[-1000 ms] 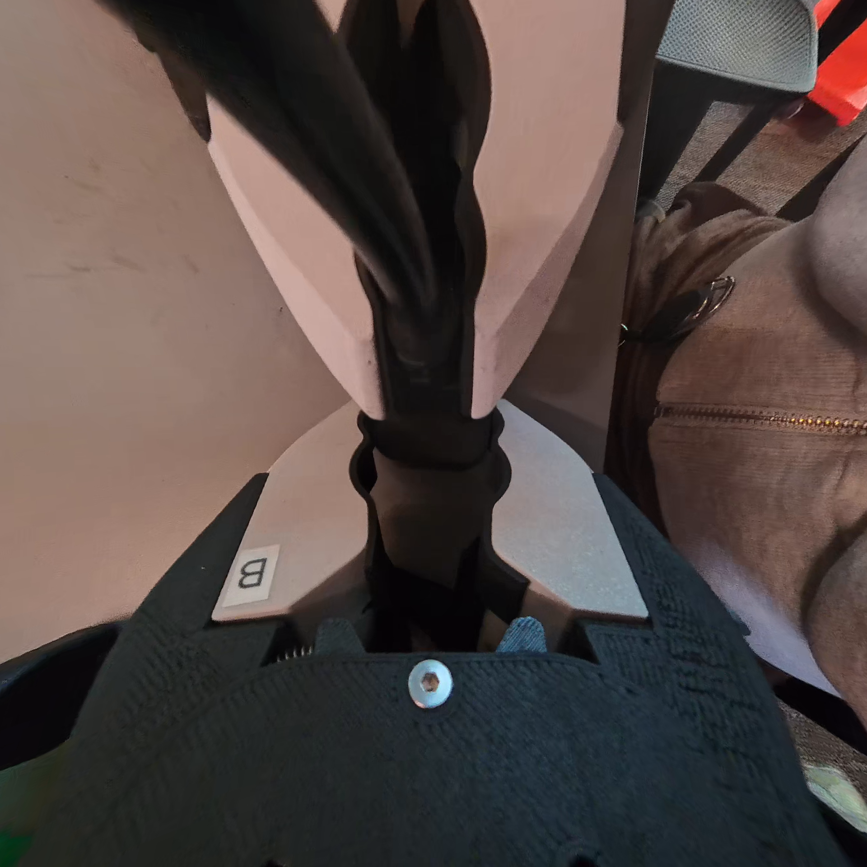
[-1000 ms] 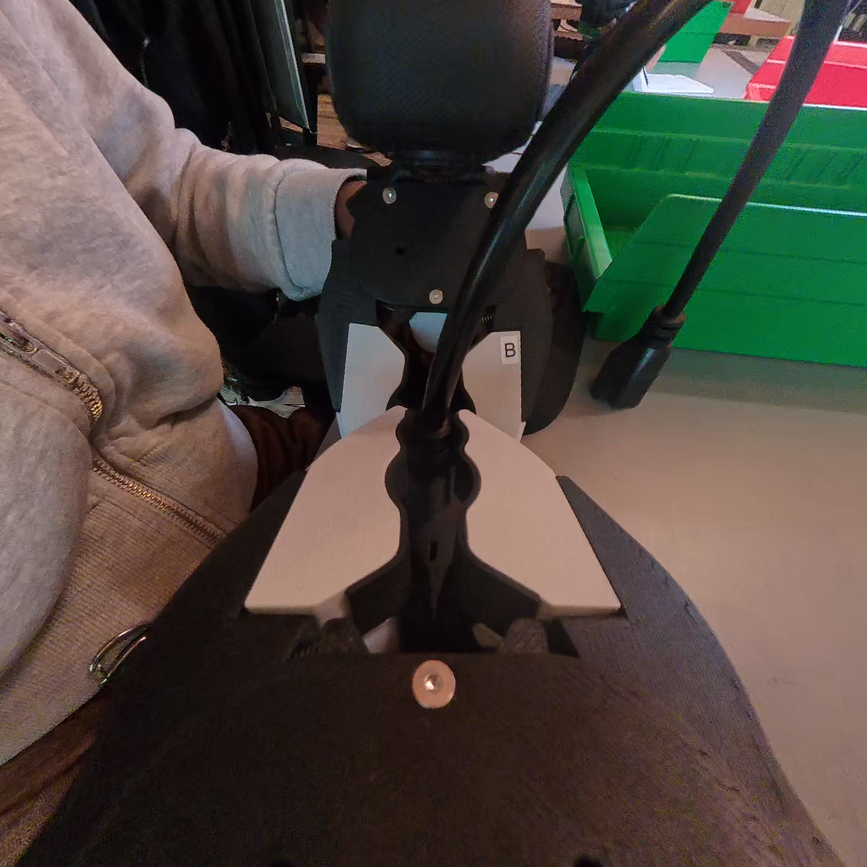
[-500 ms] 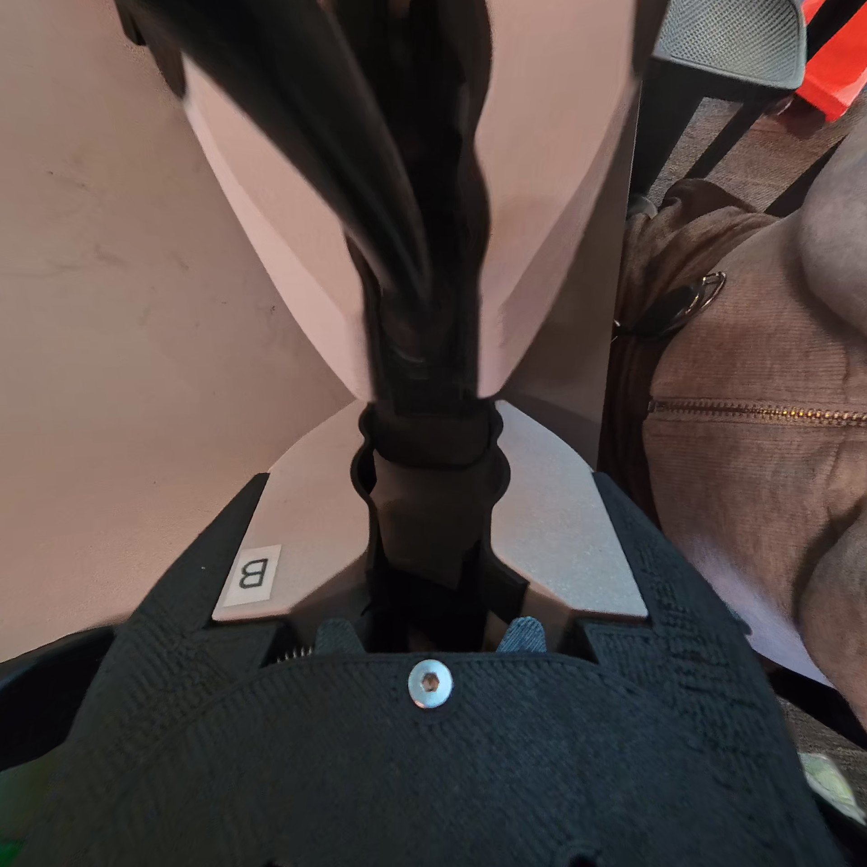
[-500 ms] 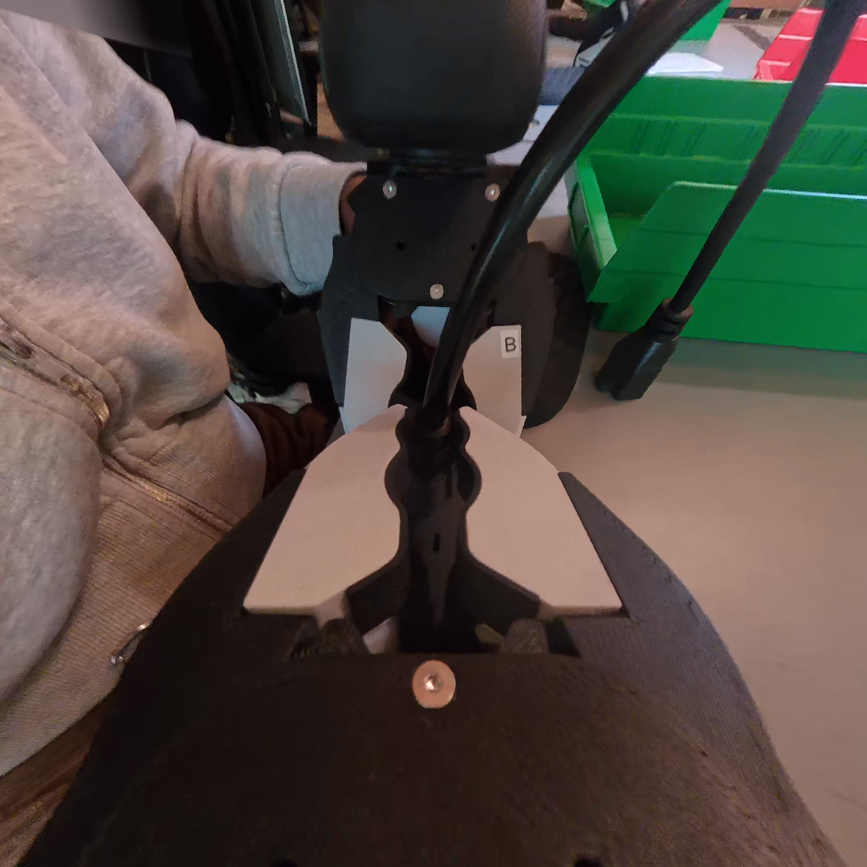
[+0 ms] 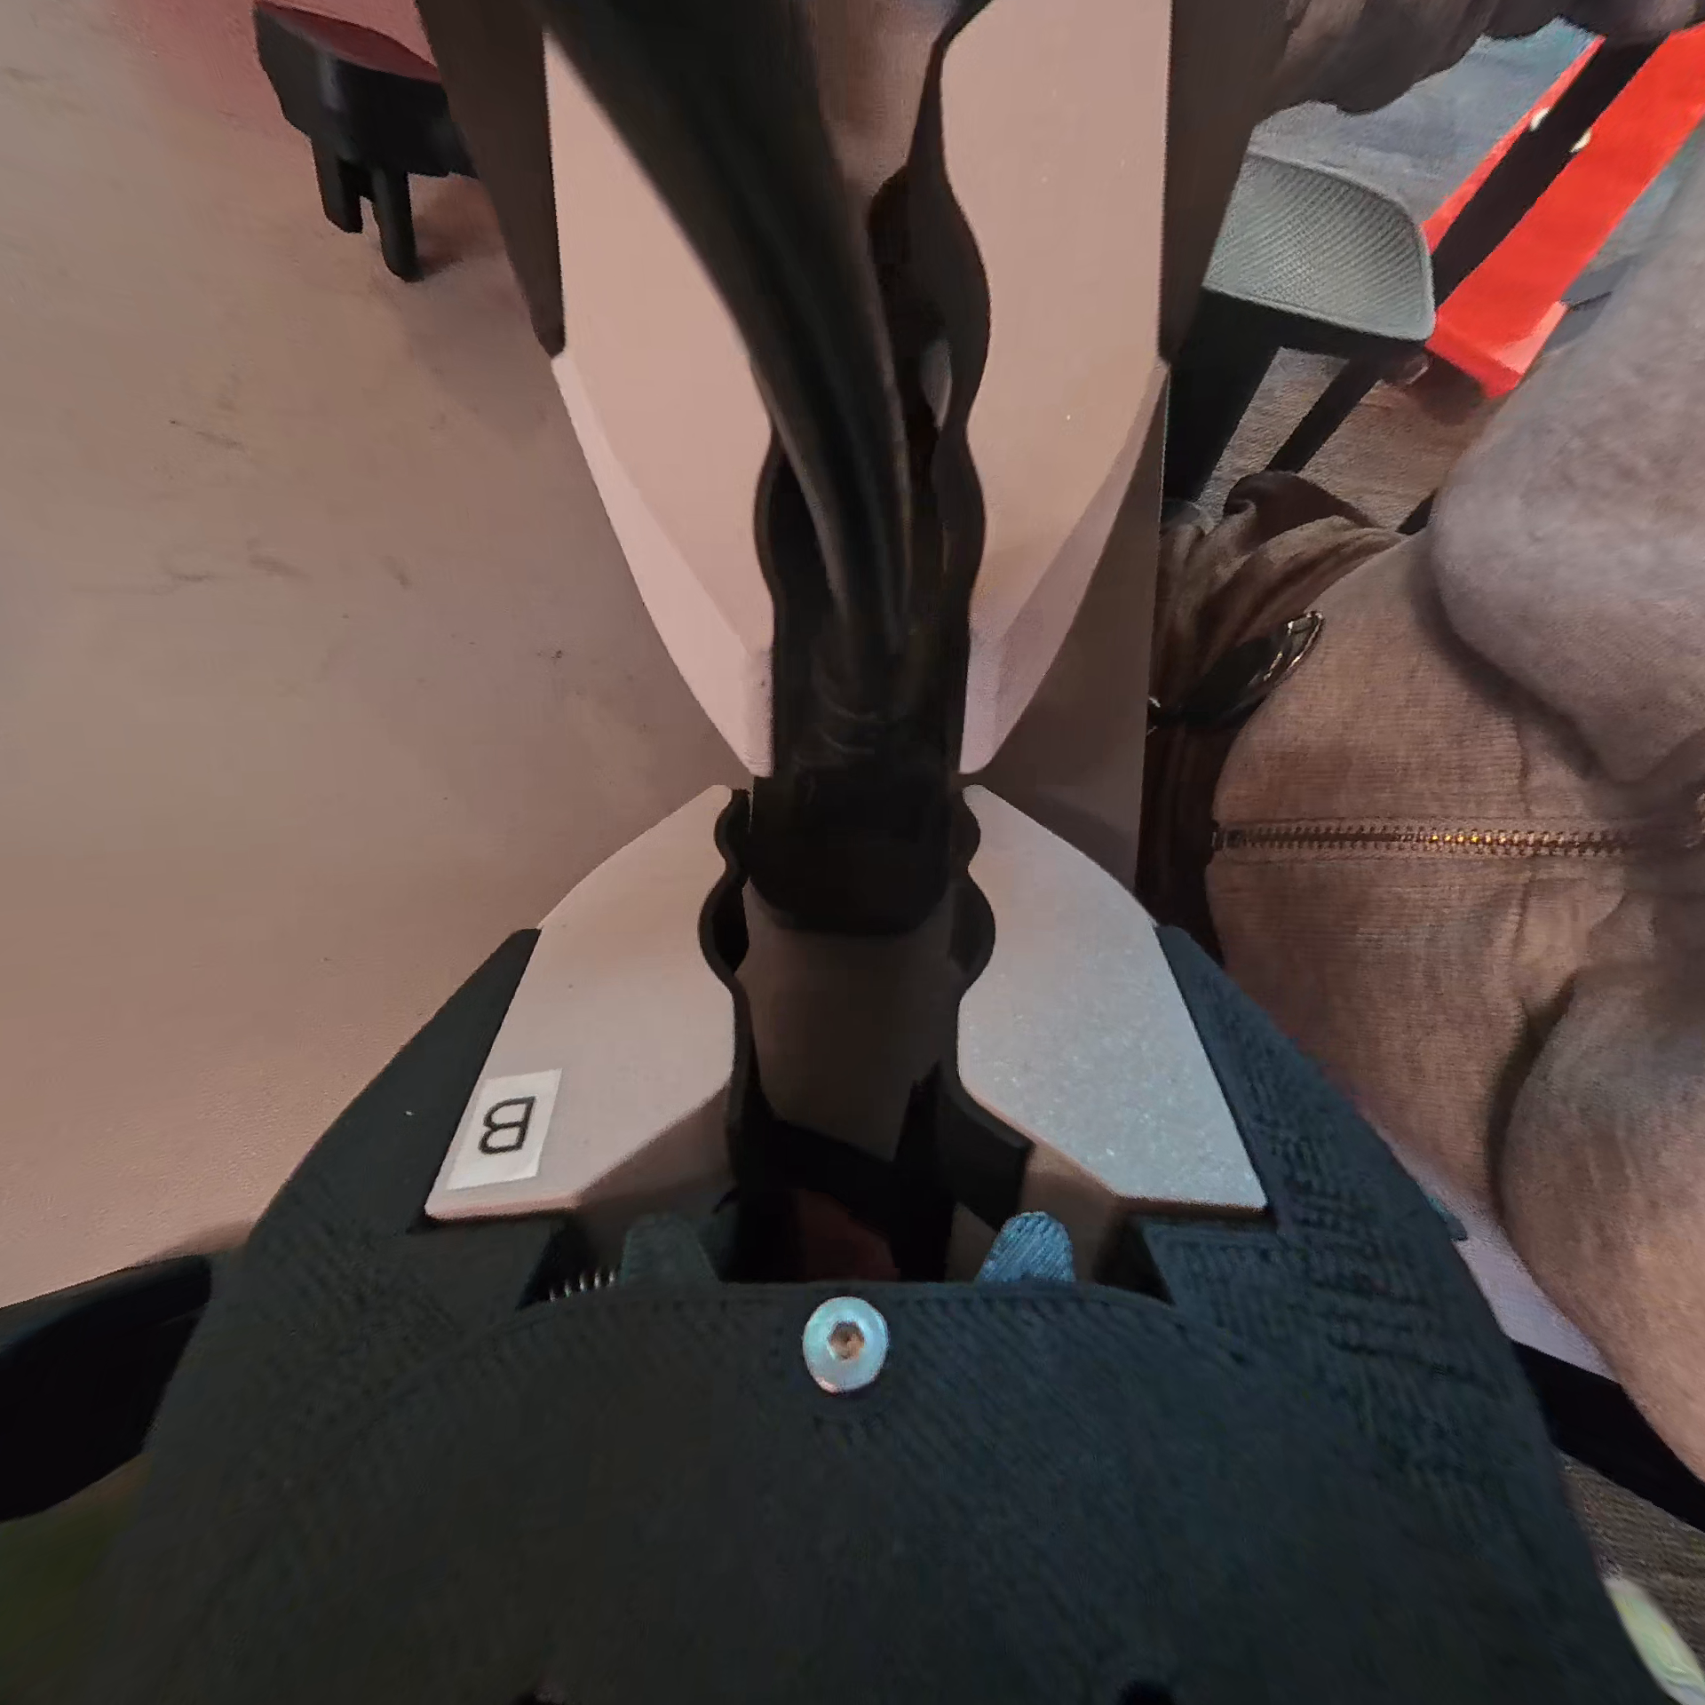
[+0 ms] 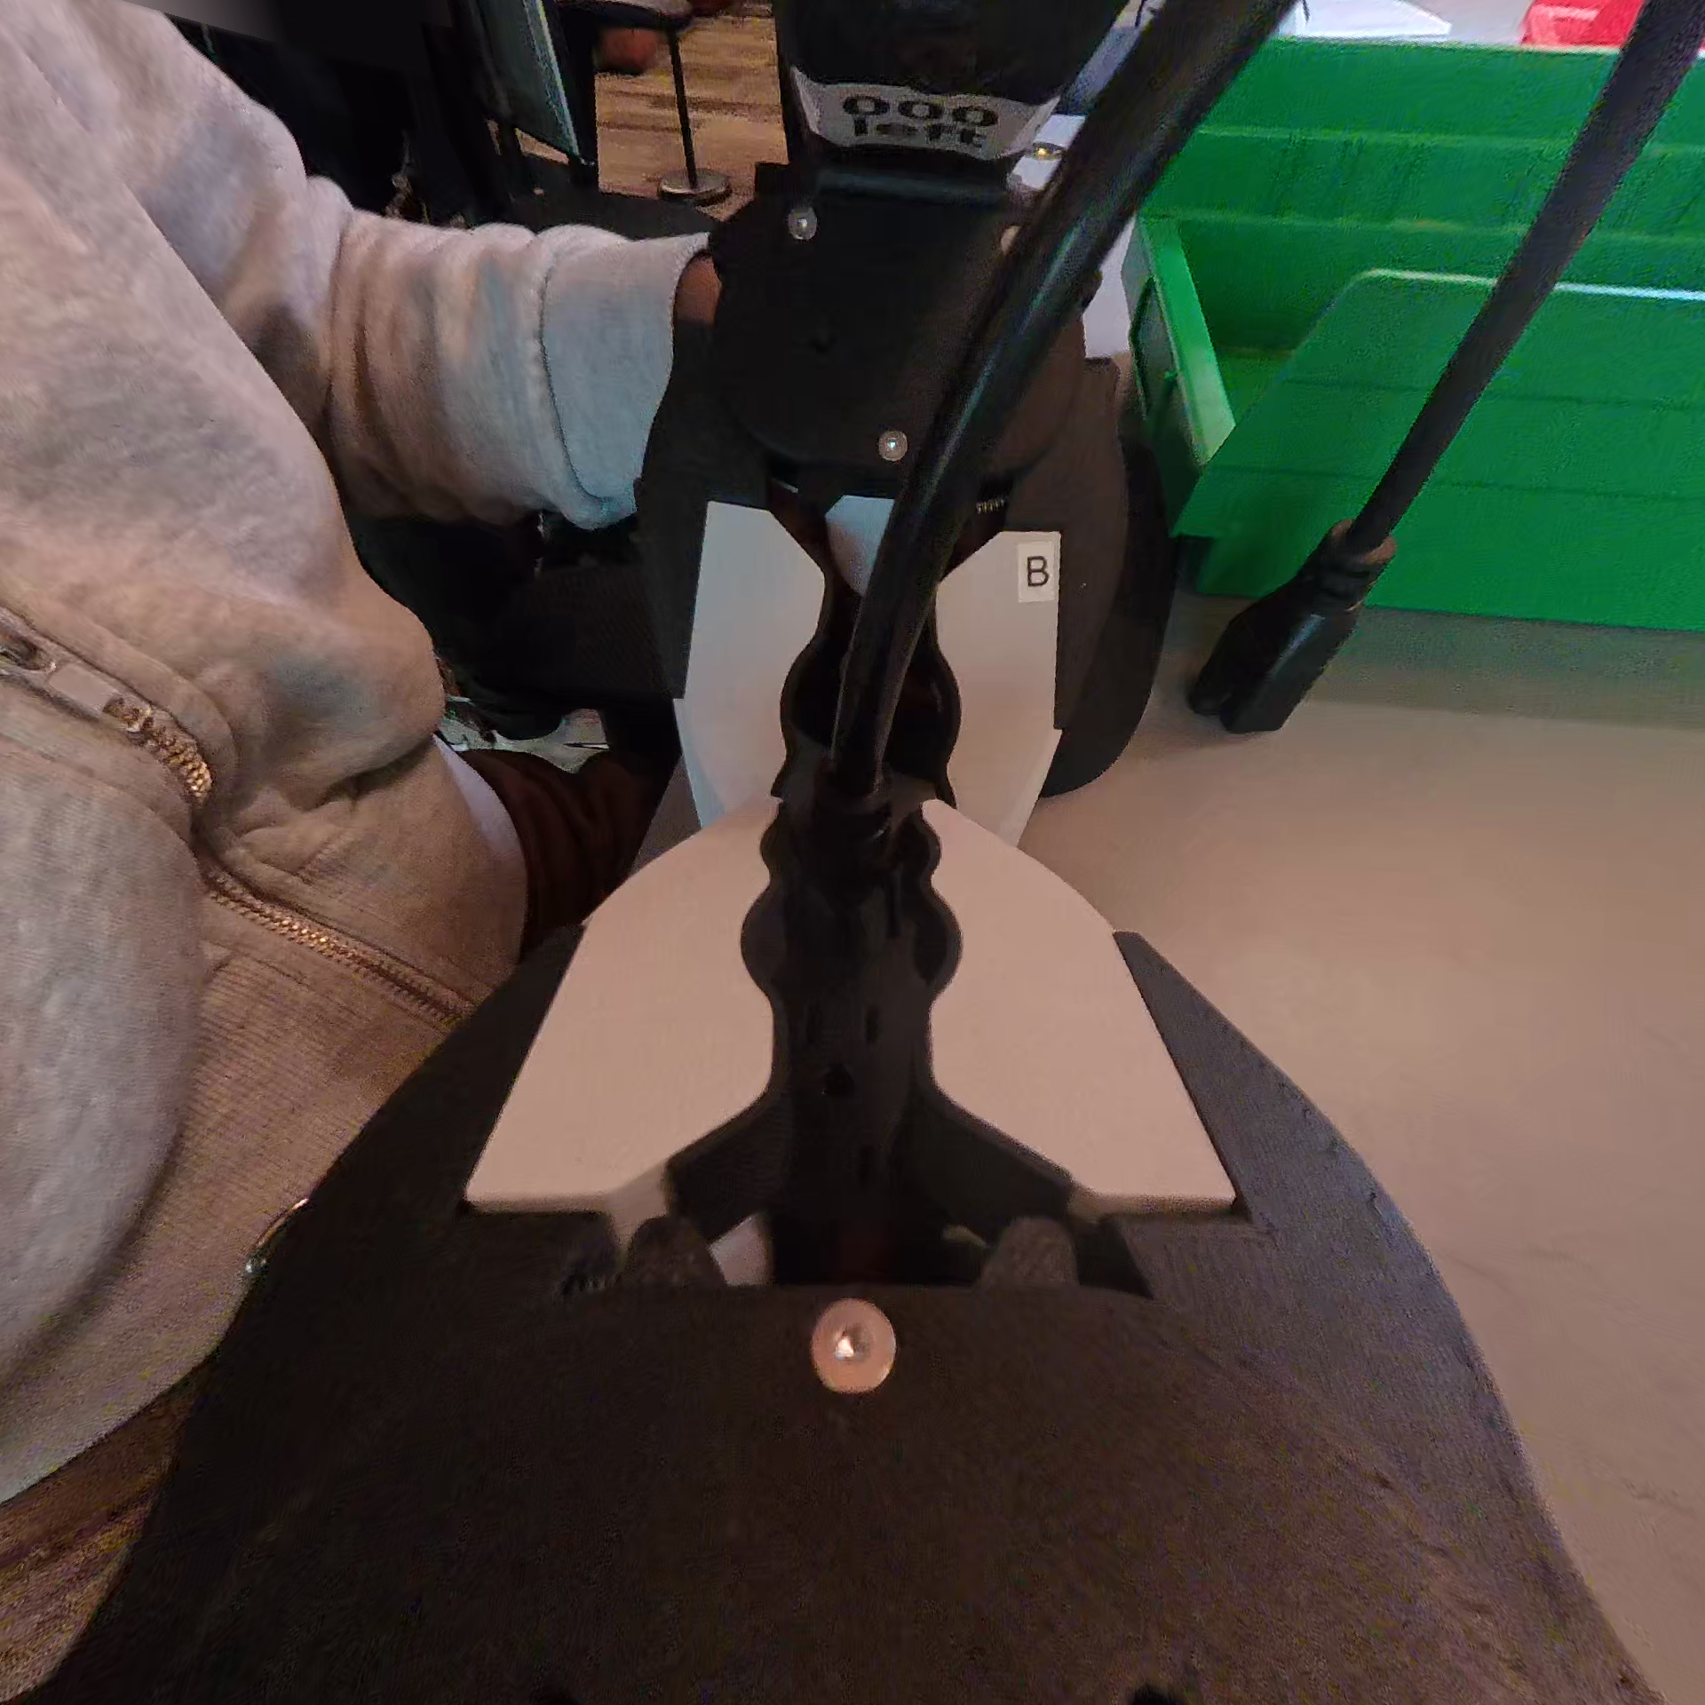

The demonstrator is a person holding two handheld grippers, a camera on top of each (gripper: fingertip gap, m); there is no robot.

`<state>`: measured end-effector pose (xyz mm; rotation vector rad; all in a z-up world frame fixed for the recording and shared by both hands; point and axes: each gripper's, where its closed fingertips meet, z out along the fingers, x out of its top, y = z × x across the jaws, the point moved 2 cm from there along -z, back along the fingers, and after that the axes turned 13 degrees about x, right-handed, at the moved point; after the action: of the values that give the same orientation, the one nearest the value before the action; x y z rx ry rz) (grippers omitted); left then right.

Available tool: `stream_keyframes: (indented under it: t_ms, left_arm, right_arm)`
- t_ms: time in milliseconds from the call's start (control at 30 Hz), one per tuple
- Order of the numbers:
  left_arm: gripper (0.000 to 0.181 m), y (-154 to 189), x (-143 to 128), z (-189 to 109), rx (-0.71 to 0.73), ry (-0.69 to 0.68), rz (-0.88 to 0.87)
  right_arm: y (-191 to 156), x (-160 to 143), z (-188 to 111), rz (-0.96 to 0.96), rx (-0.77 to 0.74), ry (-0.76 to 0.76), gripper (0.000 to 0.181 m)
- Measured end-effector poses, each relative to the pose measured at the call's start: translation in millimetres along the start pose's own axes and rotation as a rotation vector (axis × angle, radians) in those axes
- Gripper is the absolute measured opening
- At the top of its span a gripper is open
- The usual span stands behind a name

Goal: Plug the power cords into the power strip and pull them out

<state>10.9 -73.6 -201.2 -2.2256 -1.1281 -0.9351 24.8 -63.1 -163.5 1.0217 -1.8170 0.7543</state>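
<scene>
Basically both grippers meet nose to nose: left gripper (image 5: 853, 830) and right gripper (image 6: 853, 835) each clamp the same black power cord (image 6: 978, 369). Power strip not visible; loose plug (image 6: 1287, 637) rests on desk (image 6: 1384, 923). Plugging apparently still ahead.

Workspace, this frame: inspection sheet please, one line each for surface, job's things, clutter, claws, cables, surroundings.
Surface: plain beige table.
Job's things: power cord held between both claws; power strip not seen.
Clutter: nothing seen.
Claws: left claw and right claw tip to tip, both shut on the cord's end.
Cables: held cord arcs upward; a second cord's connector rests on the table; a loose black plug lies farther off.
Surroundings: green bins, grey chair, person's grey sleeve.
</scene>
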Motion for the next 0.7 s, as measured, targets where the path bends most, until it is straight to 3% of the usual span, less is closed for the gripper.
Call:
stream_keyframes:
  t_ms: [700]
  left_arm:
    - [0.041, -0.4, -1.0, 1.2, -0.014, -0.024, -0.018]
  right_arm:
    - [1.2, 0.9, -1.8, -0.037, -0.019, 0.015, 0.023]
